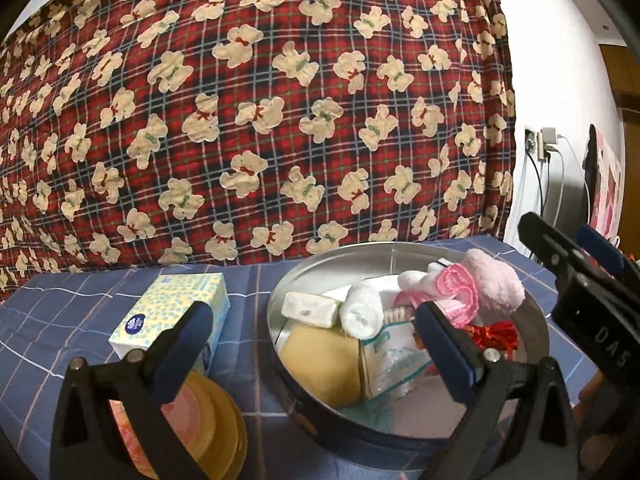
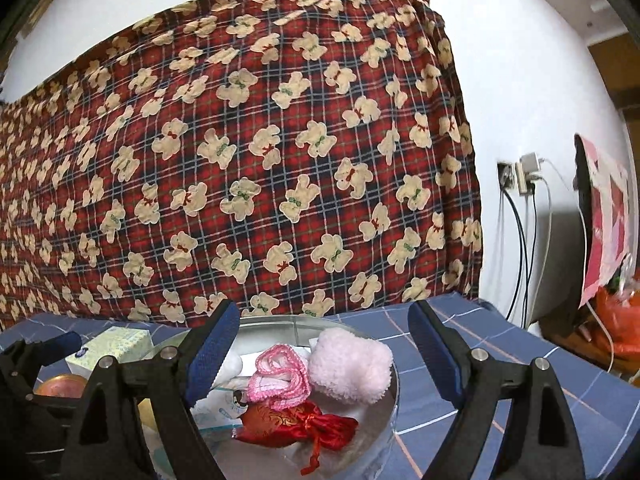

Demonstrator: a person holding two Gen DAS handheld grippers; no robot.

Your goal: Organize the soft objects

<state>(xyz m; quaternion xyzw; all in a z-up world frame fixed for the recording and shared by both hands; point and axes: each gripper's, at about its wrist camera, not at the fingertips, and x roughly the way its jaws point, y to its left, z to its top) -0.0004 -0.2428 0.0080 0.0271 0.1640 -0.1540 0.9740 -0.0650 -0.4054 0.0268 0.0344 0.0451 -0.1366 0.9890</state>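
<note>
A round metal tin (image 1: pixel 280 288) on the blue checked cloth holds several soft things: a yellow sponge (image 1: pixel 320 364), a rolled white towel (image 1: pixel 362 312), a tissue pack (image 1: pixel 310 308), a fluffy pink puff (image 1: pixel 496 284), a pink crochet piece (image 1: pixel 460 292) and a red satin pouch (image 1: pixel 498 334). My left gripper (image 1: pixel 316 340) stands open over the tin's near left side, holding nothing. In the right wrist view my right gripper (image 2: pixel 322 344) is open just above the puff (image 2: pixel 352 364), crochet piece (image 2: pixel 280 376) and pouch (image 2: pixel 296 428), without touching them.
A tissue box (image 1: pixel 172 316) and a stack of yellow and pink discs (image 1: pixel 208 416) lie left of the tin. A red plaid bear-print blanket (image 1: pixel 260 120) hangs behind. At the right are a wall socket with cables (image 2: pixel 520 184) and the table's edge.
</note>
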